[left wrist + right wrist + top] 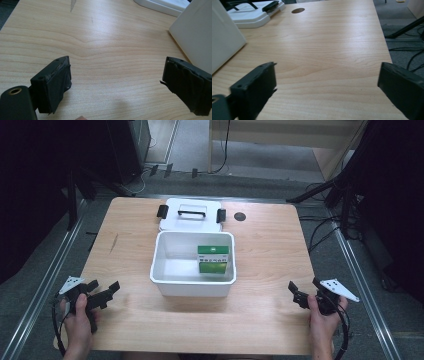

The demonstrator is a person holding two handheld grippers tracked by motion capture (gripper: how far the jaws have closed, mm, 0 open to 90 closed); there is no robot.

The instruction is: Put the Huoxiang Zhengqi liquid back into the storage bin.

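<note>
A white plastic bin (165,270) stands open in the middle of the wooden table. Inside it, against the right wall, a green and white box (213,259) stands upright. The bin's white lid (175,219), with a black handle and black clips, lies flat just behind it. My left gripper (103,290) rests at the table's front left, open and holding nothing; the bin's side (197,32) is to its right. My right gripper (303,292) sits at the front right, also open with nothing between its jaws; it sees the bin's wall (224,42) and the lid (252,15) to its left.
A dark round hole (240,216) is in the tabletop right of the lid. A dark streak (114,242) marks the wood at the left. Black stands and cables (325,235) surround the table on the floor.
</note>
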